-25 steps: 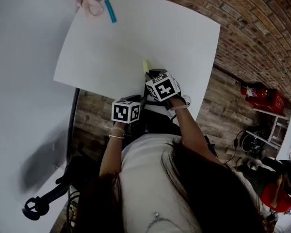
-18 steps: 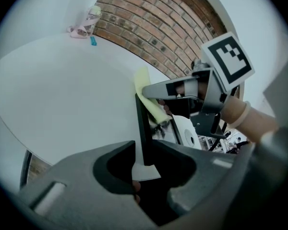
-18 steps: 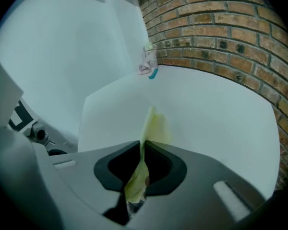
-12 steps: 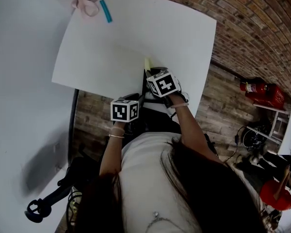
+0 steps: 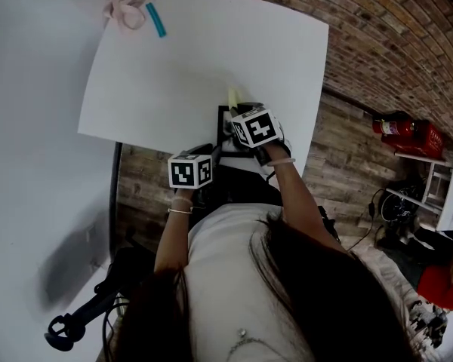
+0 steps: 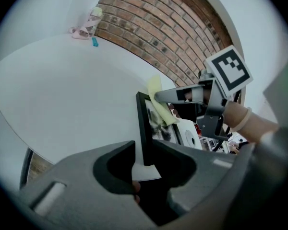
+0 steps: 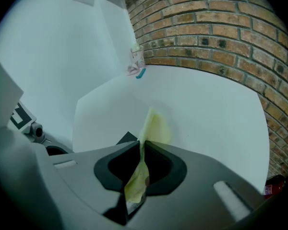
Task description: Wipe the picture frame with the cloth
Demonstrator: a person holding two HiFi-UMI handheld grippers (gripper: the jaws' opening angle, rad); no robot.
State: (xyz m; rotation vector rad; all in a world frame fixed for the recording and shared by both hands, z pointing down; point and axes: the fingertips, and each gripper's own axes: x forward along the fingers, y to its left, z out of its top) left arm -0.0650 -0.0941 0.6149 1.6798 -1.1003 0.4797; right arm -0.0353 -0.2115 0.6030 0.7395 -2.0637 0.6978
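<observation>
Picture frame (image 6: 144, 123) is nearest me. It is black-edged and held upright, edge-on, at the near rim of the counter (image 5: 211, 44). I cannot tell whether its bottom touches the counter or hangs just off it. My left gripper (image 6: 143, 163) has its fingers clamped on the frame's lower end, where a pale tab (image 6: 145, 172) shows between them. The grip looks firm and the frame is close to vertical.

Just beyond, my right gripper (image 7: 140, 150) has its fingers pinched shut on the yellow cloth (image 7: 154, 124). A loose fold pokes out ahead of the fingers and a tail hangs back below them. In the left gripper view the cloth lies against the frame's picture side, up near the top corner, touching it.

Progress, my reading:
- Wiping is in hand: both grasps are made and the cloth is on the face.
- Contact is at the upper part only. The lower face by my left fingers, the outer rim and the back have no cloth on them now.
- No dust or streaks show either way, so I can't judge how much is clean.
- I count the lower face, the edges and the set-down as left to do.

Farther off is bare white counter. A teal stick (image 5: 156, 19) and a pink ribbon (image 5: 128, 10) lie at the far corner, well apart from the work. Brick wall (image 5: 377, 29) is behind.
</observation>
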